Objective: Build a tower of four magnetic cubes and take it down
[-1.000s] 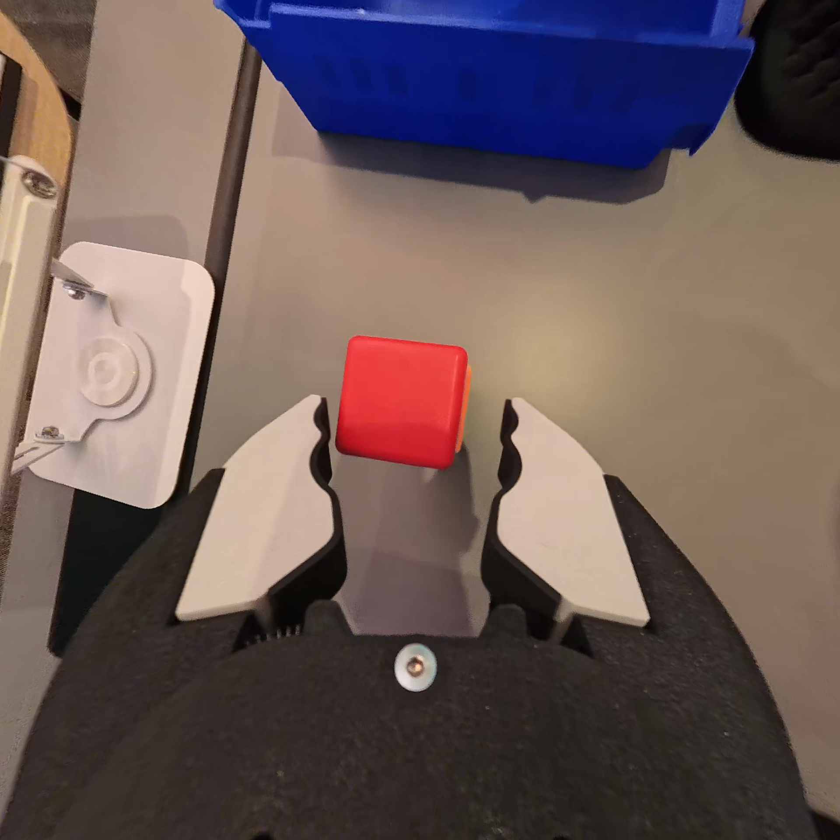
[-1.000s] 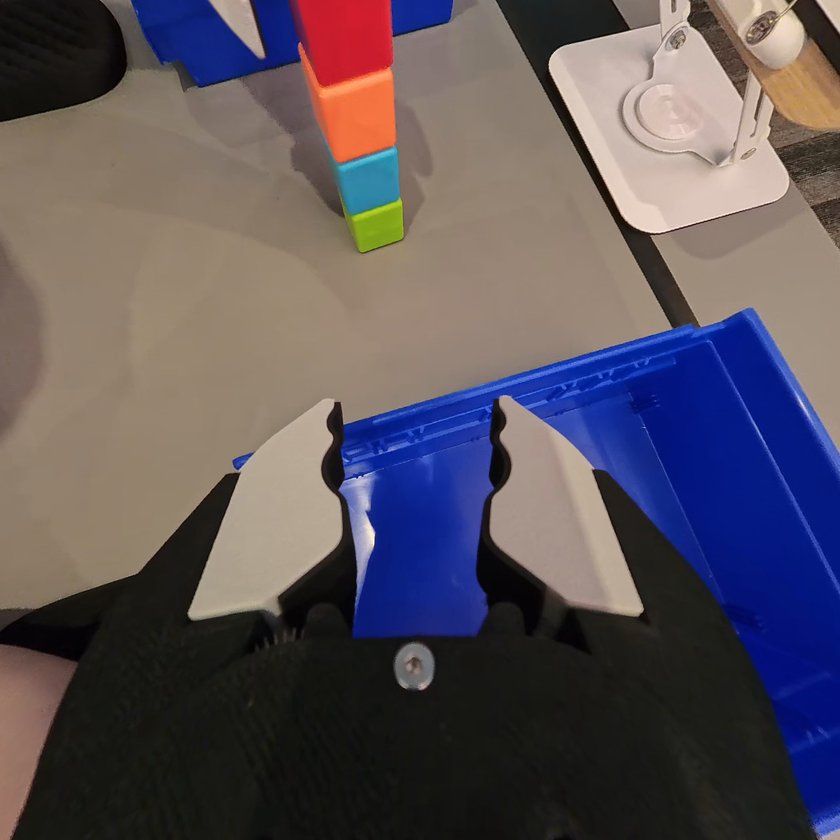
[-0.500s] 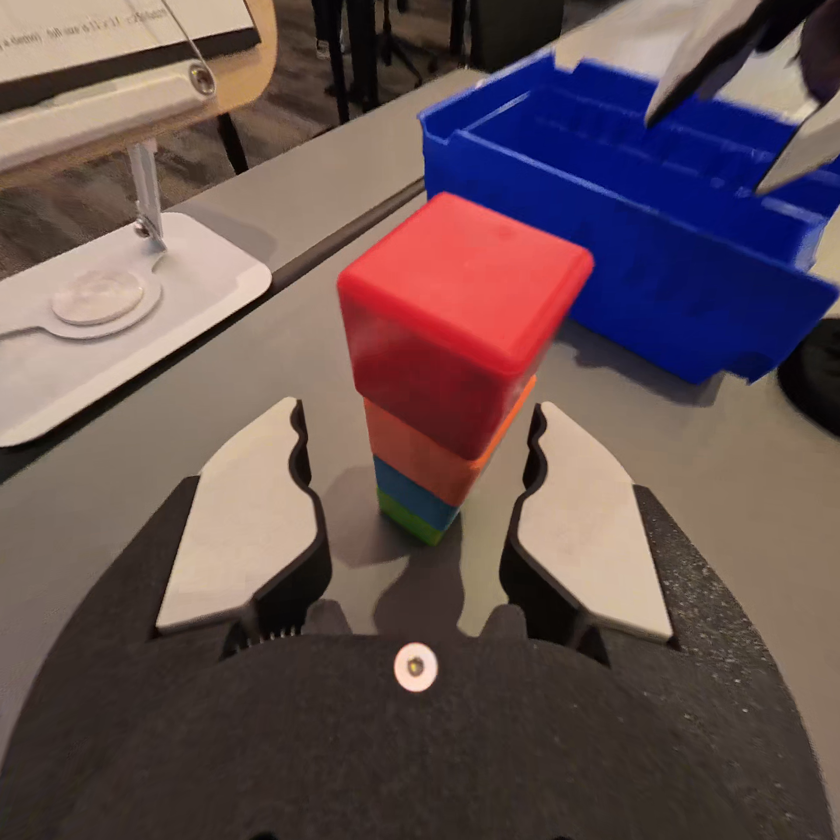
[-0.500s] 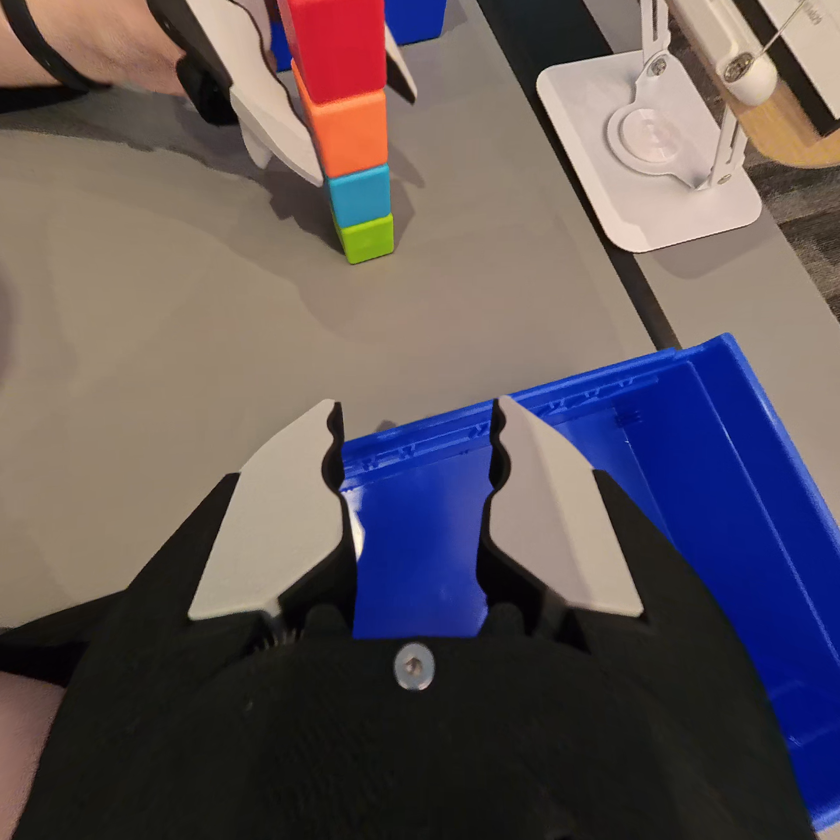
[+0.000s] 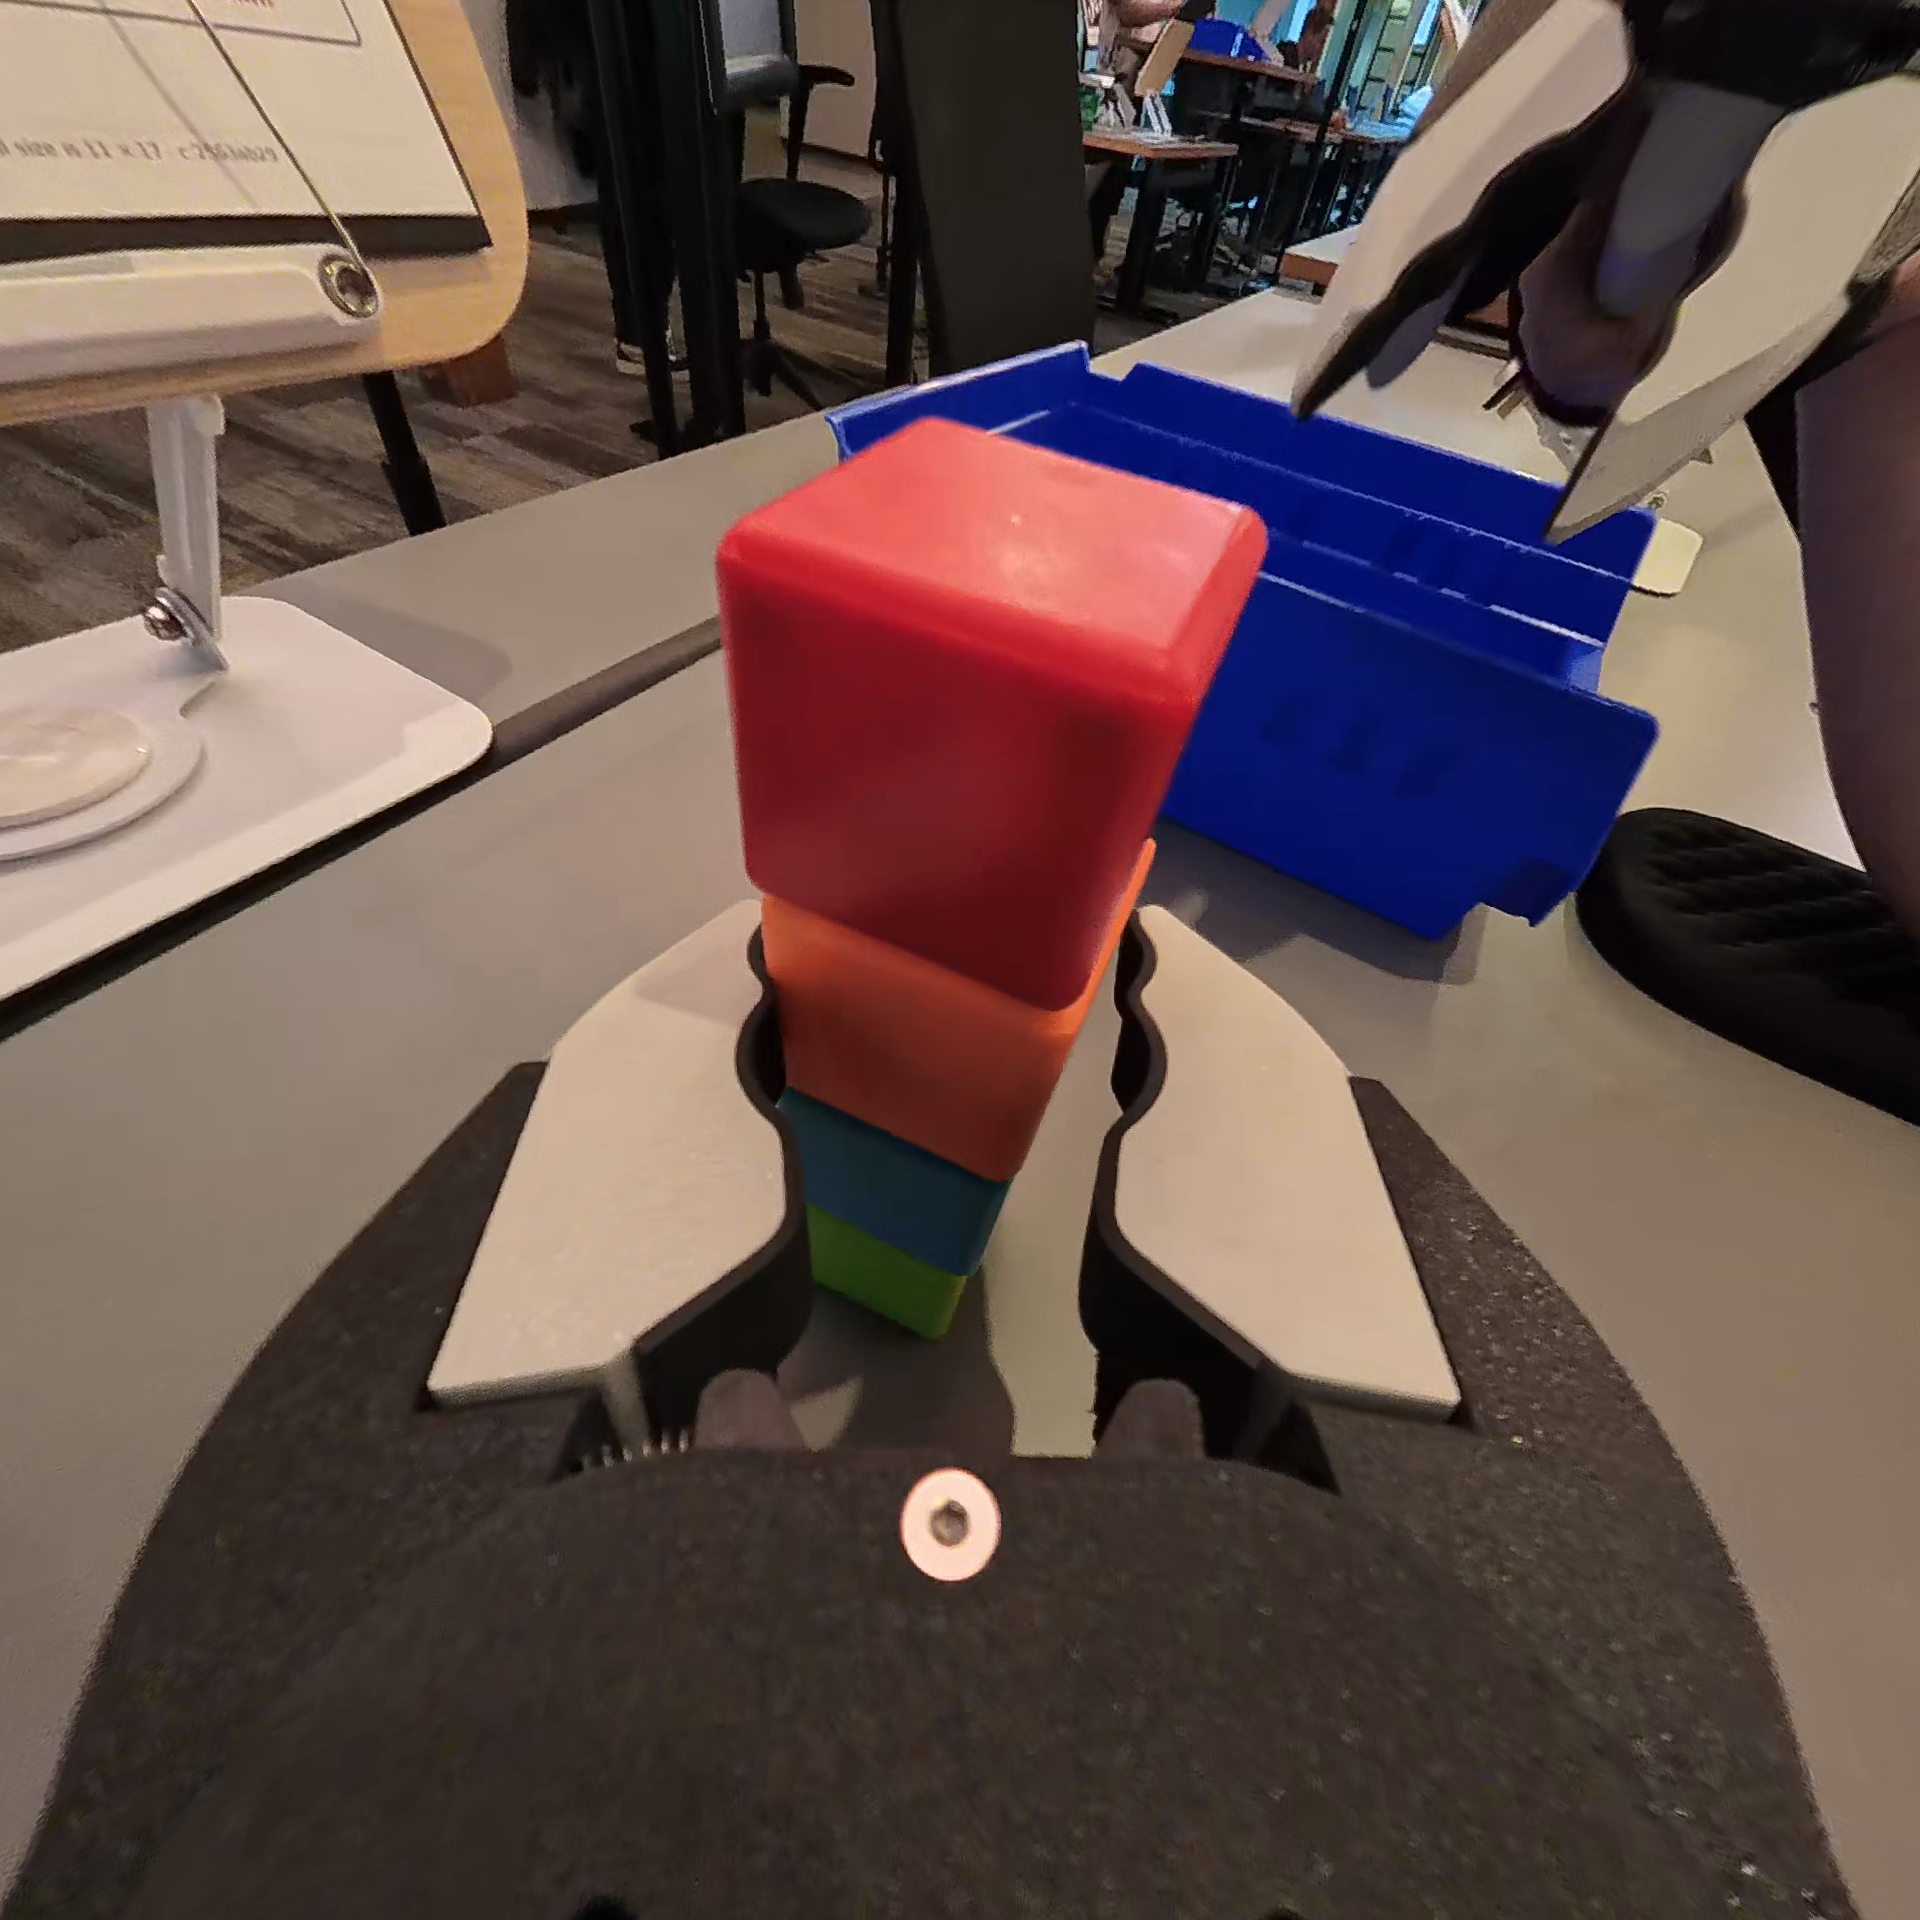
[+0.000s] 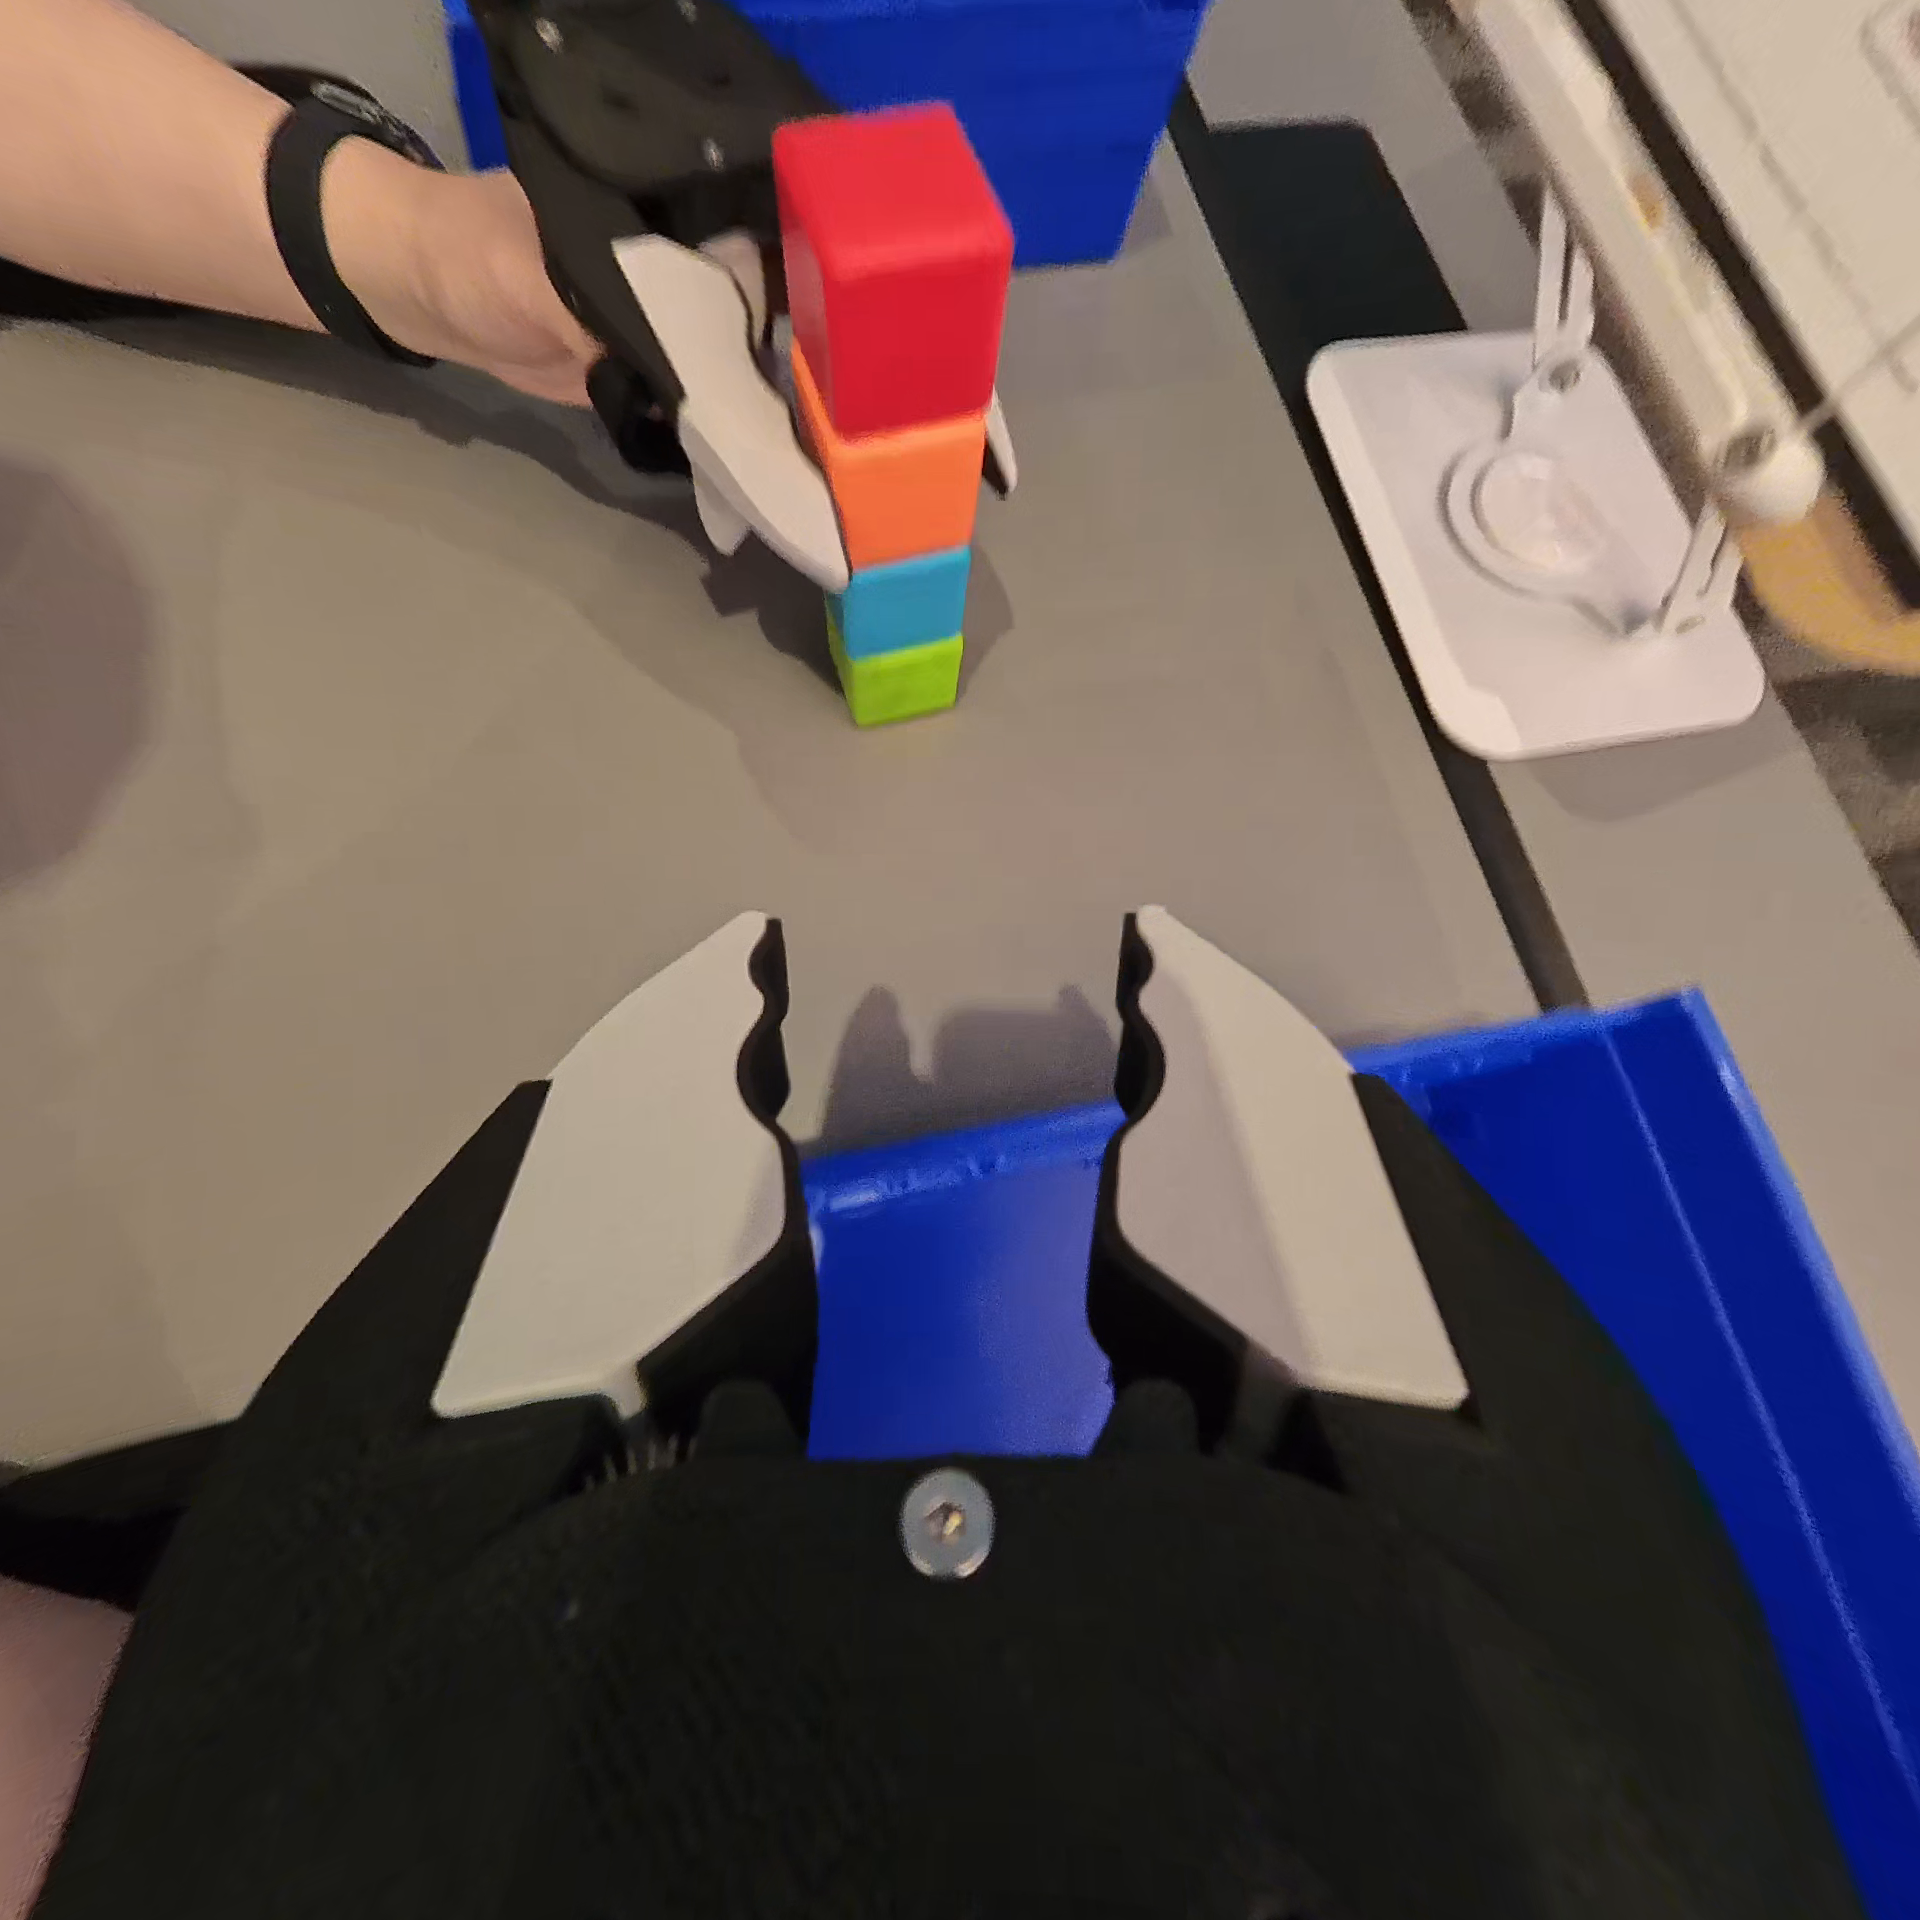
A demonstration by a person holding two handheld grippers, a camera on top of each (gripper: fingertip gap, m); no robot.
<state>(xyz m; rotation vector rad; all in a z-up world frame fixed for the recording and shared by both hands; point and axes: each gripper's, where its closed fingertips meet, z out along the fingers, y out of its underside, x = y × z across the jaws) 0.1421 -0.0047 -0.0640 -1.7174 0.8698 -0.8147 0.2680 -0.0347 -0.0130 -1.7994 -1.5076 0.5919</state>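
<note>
A grey surface [image 6: 520, 831] is carrying two blue bins [image 5: 1403, 727], a white stand [image 6: 1538, 582] holding a printed sheet, and a four-cube tower [image 6: 899, 416]: red cube [image 5: 966, 707] sitting on orange, blue, green. The left tongs [image 5: 940, 997] are straddling the orange cube [image 5: 935, 1049], whether gripping it, I cannot tell. The right tongs [image 6: 951, 997] are hovering released over the near bin's edge, well apart from the tower.

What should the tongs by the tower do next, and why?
Probably squeeze shut on the orange cube. The left tongs are open with one finger on each side of it, under the red cube, and all four cubes are stacked. The right tongs hang open and empty, away from the tower.
</note>
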